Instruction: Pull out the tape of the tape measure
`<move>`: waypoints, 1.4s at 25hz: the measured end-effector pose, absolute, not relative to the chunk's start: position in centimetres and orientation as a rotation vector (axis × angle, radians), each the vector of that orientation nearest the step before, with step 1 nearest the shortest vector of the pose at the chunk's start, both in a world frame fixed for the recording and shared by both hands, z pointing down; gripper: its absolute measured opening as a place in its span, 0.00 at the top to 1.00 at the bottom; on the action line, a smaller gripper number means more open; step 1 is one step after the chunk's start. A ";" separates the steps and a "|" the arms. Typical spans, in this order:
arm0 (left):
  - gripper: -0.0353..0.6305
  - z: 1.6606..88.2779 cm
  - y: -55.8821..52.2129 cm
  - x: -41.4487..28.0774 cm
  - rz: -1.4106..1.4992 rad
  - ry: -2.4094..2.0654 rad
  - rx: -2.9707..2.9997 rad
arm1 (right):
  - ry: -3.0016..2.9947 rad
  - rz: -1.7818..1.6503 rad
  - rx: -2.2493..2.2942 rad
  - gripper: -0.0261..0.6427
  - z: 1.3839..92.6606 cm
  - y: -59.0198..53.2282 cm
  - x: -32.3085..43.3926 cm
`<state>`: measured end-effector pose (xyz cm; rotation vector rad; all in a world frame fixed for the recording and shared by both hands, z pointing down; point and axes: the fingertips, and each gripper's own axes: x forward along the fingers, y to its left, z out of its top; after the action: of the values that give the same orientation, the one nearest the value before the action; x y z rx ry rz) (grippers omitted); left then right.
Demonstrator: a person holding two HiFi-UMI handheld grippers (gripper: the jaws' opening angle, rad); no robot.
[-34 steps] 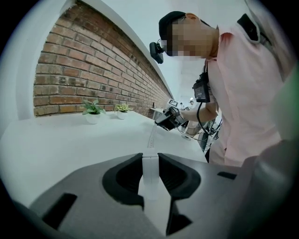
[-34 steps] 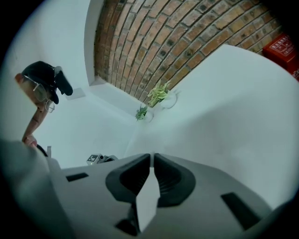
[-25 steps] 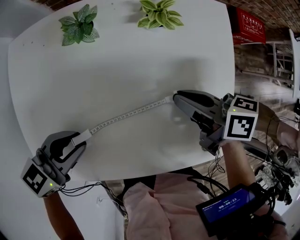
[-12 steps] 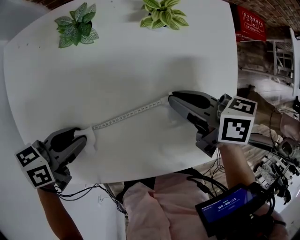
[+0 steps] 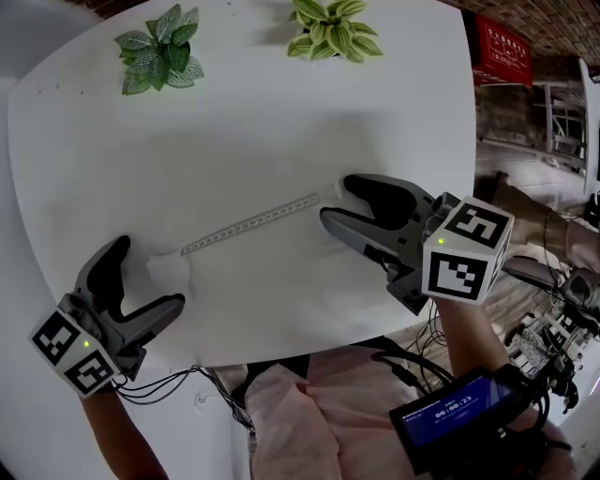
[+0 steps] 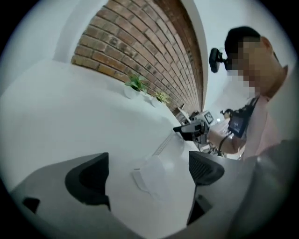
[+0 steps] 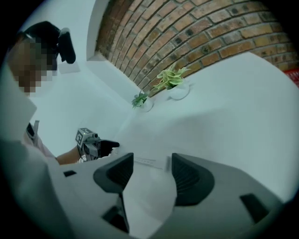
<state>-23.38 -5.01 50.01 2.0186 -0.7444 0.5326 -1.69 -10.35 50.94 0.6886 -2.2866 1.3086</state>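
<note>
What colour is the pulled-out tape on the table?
The tape is white with fine dark marks; the head view shows it best.

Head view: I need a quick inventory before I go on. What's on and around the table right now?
Table: one, white, fills the view.
Potted plants: two, green, at the table's far edge.
Tape measure case: one, white, on the table's near left.
Tape: one, pale strip, lying pulled out from the case toward the right.
Sign: one, red, beyond the table's far right corner.
Left gripper: grey, jaws opening, either side of the case without pressing on it.
Right gripper: grey, jaws opening at the tape's free end, not gripping it.
</note>
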 end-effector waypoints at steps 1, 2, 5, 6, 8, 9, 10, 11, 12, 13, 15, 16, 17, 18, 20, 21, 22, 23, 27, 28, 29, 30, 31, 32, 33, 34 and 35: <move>0.13 50.1 -4.8 -23.3 0.573 -0.748 2.044 | -2.293 1.276 0.697 0.56 50.9 -10.4 -1.7; 0.10 50.2 -4.7 -23.2 0.597 -0.747 2.059 | -2.298 1.256 0.709 0.54 50.8 -10.5 -1.6; 0.09 50.0 -4.8 -23.1 0.609 -0.756 2.091 | -2.310 1.204 0.763 0.46 50.6 -11.2 -1.3; 0.09 49.9 -4.8 -23.1 0.599 -0.756 2.098 | -2.311 1.186 0.774 0.43 50.6 -11.3 -1.2; 0.06 49.5 -4.7 -22.9 0.564 -0.740 2.116 | -2.312 1.168 0.772 0.41 50.6 -11.4 -1.1; 0.05 49.2 -4.7 -22.7 0.553 -0.733 2.137 | -2.312 1.169 0.767 0.41 50.6 -11.3 -1.1; 0.05 48.8 -4.8 -22.7 0.547 -0.736 2.162 | -2.313 1.174 0.762 0.41 50.6 -11.2 -1.2; 0.05 48.5 -4.9 -22.7 0.545 -0.747 2.185 | -2.314 1.179 0.761 0.41 50.5 -11.1 -1.2; 0.05 48.1 -5.0 -22.7 0.543 -0.760 2.202 | -2.316 1.184 0.762 0.41 50.5 -11.1 -1.2; 0.05 47.8 -5.1 -22.6 0.539 -0.771 2.212 | -2.318 1.187 0.766 0.41 50.3 -11.1 -1.1; 0.05 47.3 -5.1 -22.6 0.535 -0.793 2.219 | -2.323 1.184 0.776 0.41 50.0 -11.1 -0.9; 0.05 47.0 -5.1 -22.7 0.536 -0.807 2.222 | -2.328 1.181 0.780 0.41 49.7 -11.2 -0.8; 0.05 46.7 -5.1 -22.7 0.538 -0.823 2.226 | -2.335 1.176 0.783 0.41 49.3 -11.3 -0.8; 0.05 46.3 -5.1 -22.8 0.538 -0.839 2.230 | -2.344 1.169 0.784 0.41 48.9 -11.3 -0.8; 0.05 45.2 -5.0 -22.8 0.523 -0.873 2.237 | -2.366 1.150 0.784 0.41 47.7 -11.5 -0.8; 0.05 44.6 -5.0 -22.8 0.509 -0.890 2.241 | -2.378 1.139 0.785 0.41 47.0 -11.5 -0.8; 0.05 43.8 -5.0 -22.7 0.494 -0.905 2.248 | -2.391 1.129 0.787 0.42 46.3 -11.5 -0.7; 0.05 43.0 -5.0 -22.5 0.485 -0.919 2.257 | -2.405 1.118 0.789 0.42 45.5 -11.5 -0.7; 0.06 39.7 -4.4 -21.9 0.492 -1.001 2.301 | -2.461 1.069 0.795 0.43 42.0 -11.2 -0.1; 0.06 38.8 -4.3 -21.8 0.493 -1.030 2.311 | -2.479 1.055 0.799 0.43 41.1 -11.2 0.0; 0.06 37.9 -4.3 -21.7 0.486 -1.059 2.322 | -2.502 1.038 0.802 0.44 40.1 -11.3 0.1; 0.06 36.9 -4.4 -21.6 0.471 -1.091 2.335 | -2.531 1.017 0.804 0.45 39.1 -11.5 0.1; 0.09 35.9 -4.4 -21.4 0.451 -1.123 2.349 | -2.563 0.993 0.803 0.46 38.0 -11.7 0.1; 0.13 34.8 -4.4 -21.3 0.429 -1.156 2.362 | -2.596 0.970 0.799 0.47 36.8 -11.7 0.0; 0.17 33.8 -4.2 -21.1 0.408 -1.190 2.374 | -2.627 0.949 0.794 0.48 35.7 -11.7 0.0; 0.25 32.7 -4.0 -20.9 0.386 -1.225 2.385 | -2.656 0.931 0.787 0.49 34.5 -11.5 0.0; 0.31 31.6 -3.7 -20.8 0.362 -1.264 2.394 | -2.685 0.913 0.781 0.52 33.4 -11.2 -0.1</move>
<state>-20.78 -3.70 31.61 2.3937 -1.2638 0.3624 -0.07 -11.21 33.39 0.7808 -2.6854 0.9129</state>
